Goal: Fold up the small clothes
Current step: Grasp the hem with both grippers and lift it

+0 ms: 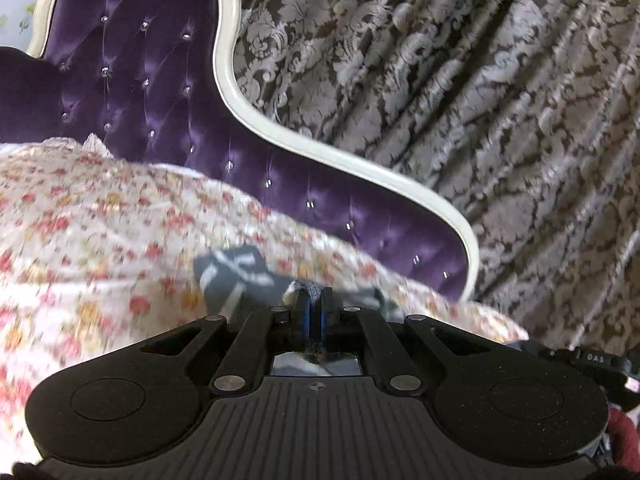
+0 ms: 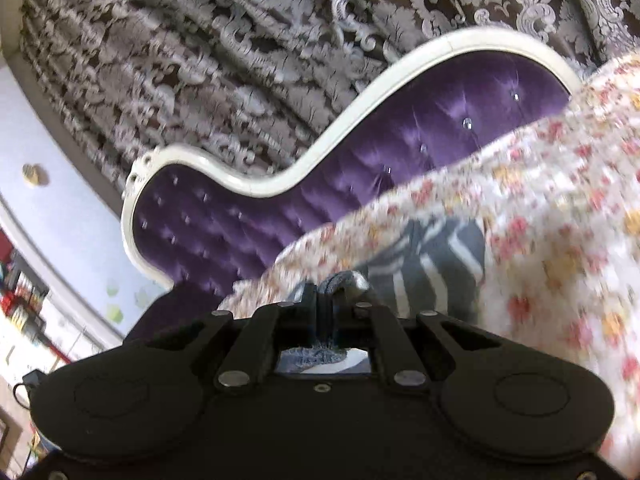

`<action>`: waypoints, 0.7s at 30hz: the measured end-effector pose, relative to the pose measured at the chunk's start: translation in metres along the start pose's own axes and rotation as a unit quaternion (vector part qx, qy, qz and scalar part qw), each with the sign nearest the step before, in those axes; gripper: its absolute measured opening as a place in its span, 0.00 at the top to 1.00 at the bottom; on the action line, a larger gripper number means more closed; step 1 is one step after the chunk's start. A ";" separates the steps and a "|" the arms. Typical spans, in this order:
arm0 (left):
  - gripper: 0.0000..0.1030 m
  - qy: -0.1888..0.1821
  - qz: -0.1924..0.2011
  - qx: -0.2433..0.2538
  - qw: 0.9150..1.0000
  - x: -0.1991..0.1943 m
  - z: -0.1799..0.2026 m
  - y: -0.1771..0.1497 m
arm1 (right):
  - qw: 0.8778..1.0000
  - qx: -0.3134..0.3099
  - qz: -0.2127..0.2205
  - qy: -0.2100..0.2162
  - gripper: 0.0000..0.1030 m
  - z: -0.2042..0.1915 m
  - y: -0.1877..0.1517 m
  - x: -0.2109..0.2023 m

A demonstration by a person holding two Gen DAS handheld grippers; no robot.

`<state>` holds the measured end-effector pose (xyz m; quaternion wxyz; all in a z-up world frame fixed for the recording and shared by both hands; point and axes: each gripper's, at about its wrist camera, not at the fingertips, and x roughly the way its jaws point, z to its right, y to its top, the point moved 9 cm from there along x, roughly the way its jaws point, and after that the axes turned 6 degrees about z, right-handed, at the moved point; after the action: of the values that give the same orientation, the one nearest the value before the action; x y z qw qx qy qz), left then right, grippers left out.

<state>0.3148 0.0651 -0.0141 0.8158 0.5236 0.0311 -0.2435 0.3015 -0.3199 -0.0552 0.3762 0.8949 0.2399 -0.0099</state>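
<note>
The small grey garment with pale stripes lay on the floral bedspread just ahead of both tools, its soft edge bunched between each pair of fingers. The left gripper and right gripper were each clamped on it; carrying both corners level and evenly taut would likely give a clean fold.

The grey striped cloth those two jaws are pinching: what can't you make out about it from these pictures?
- Its type: in the left wrist view the grey striped cloth is smeared by motion blur.
- Its full shape: in the right wrist view the right gripper body covers its near part, and blur softens the rest.
- How much fabric is pinched: the left gripper has its jaws closed over it.
- What lies under the cloth: the floral bedspread is blurred too.
</note>
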 end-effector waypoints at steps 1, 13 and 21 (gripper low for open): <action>0.96 0.003 0.003 -0.004 1.000 0.008 -0.003 0.004 | 1.000 0.002 0.004 -0.001 0.87 0.003 0.005 0.008; 0.96 0.050 -0.042 -0.012 0.998 0.123 -0.043 0.004 | 0.997 0.022 -0.013 -0.069 0.88 0.065 0.016 0.116; 0.95 0.083 -0.079 -0.021 0.993 0.167 -0.069 -0.015 | 0.992 0.025 -0.044 -0.117 0.87 0.100 -0.001 0.158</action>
<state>0.4693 0.0592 -0.1092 0.7997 0.5204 0.1451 -0.2620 0.4573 -0.3203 -0.1591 0.3781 0.8852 0.2334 -0.1374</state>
